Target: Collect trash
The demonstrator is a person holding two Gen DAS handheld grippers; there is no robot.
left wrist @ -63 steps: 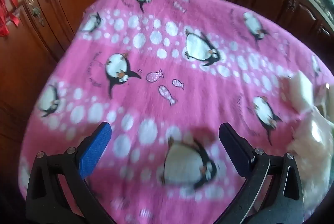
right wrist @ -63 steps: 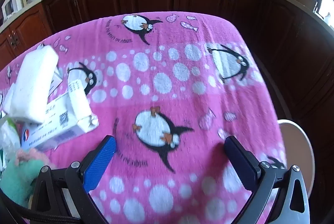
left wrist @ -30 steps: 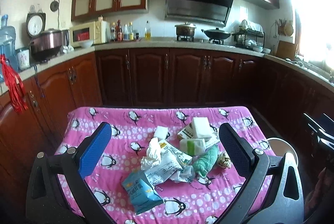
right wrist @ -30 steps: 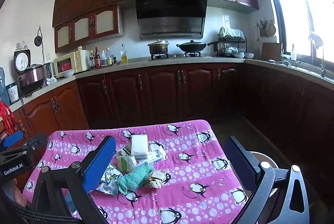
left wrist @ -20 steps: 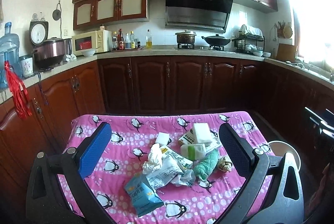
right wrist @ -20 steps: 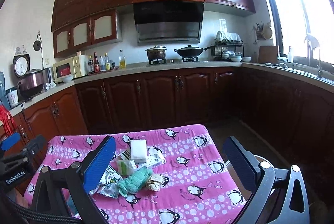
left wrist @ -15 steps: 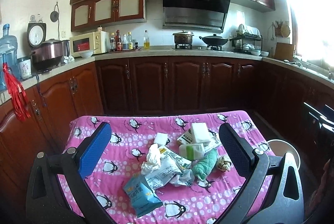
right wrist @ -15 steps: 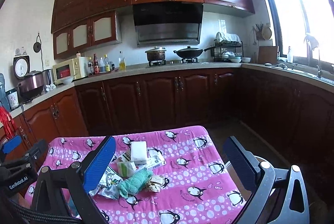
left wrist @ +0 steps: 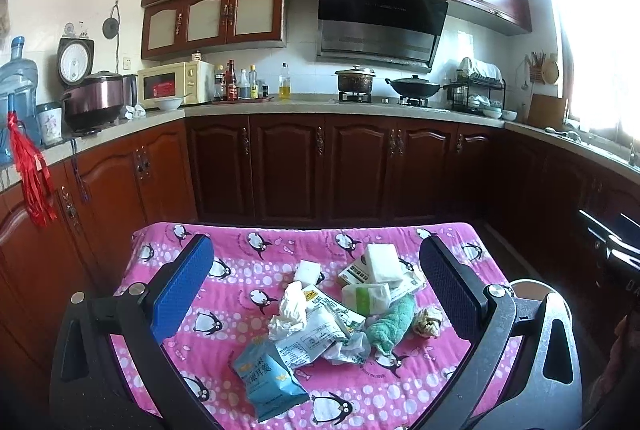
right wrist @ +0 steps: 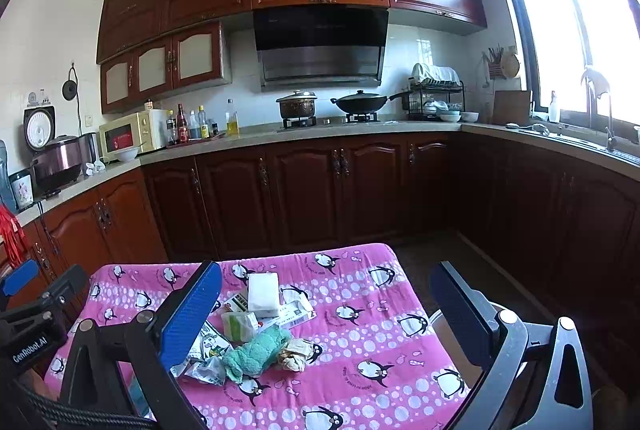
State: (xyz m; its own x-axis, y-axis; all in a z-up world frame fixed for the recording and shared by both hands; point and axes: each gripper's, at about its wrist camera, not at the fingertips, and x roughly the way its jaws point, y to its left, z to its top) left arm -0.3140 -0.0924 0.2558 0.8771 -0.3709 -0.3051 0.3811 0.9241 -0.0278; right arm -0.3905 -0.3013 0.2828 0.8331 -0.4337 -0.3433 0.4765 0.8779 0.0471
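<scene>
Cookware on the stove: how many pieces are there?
2. A lidded pot sits on the left burner, and a black lidded wok with a handle sits on the right burner. Nothing else stands on the stove.

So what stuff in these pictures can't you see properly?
- White bin: left wrist view, mostly behind the gripper finger; its inside is hidden.
- Blue snack bag: right wrist view, hidden behind the blue finger.
- Printing on the white box: too small to read.
- Window: glare washes out everything outside.
</scene>
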